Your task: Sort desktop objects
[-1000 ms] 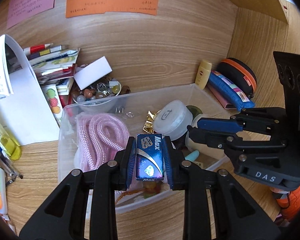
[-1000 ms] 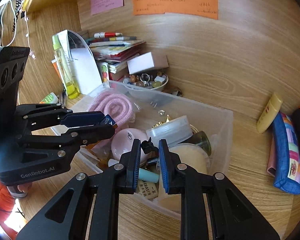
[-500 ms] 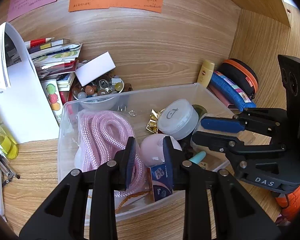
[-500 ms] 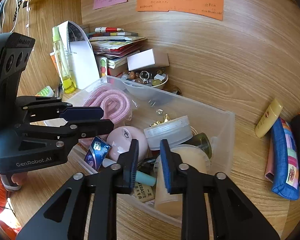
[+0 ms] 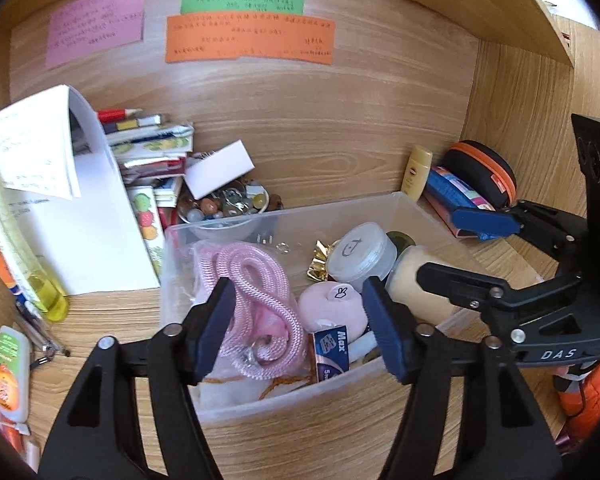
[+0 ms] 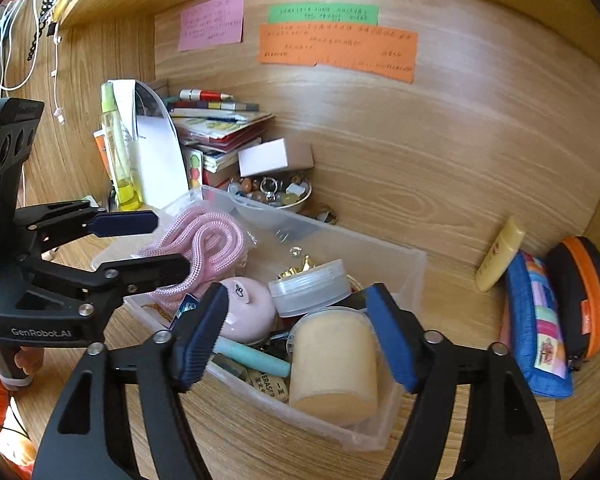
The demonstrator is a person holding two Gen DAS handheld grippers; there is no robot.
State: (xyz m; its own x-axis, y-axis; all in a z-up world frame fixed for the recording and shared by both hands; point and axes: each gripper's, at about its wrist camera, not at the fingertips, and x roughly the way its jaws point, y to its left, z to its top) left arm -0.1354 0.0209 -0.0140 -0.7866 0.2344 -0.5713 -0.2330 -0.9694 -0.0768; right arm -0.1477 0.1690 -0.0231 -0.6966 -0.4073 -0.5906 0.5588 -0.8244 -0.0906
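A clear plastic bin [image 5: 416, 204] sits on the wooden desk; it also shows in the right wrist view [image 6: 414, 276]. Inside lie a pink rope [image 5: 252, 288], a pink round case [image 5: 332, 308], a white jar [image 5: 358, 250], a beige tub [image 6: 334, 364] and a blue Max staple box [image 5: 332, 350]. My left gripper [image 5: 300, 332] is open and empty above the bin's near edge. My right gripper [image 6: 296, 338] is open and empty above the bin's near right end. Each gripper shows in the other's view.
A stack of books [image 5: 148, 152], a white folded paper [image 5: 72, 216] and a bowl of beads [image 5: 228, 204] stand behind the bin. A yellow tube [image 6: 498, 254], blue pouch [image 6: 536, 324] and black-orange case [image 6: 584, 296] lie at the right. A yellow bottle [image 5: 16, 240] and pens sit left.
My left gripper let go of the blue Max staple box, which now lies in the bin. Both grippers opened wide and drew back from the bin.
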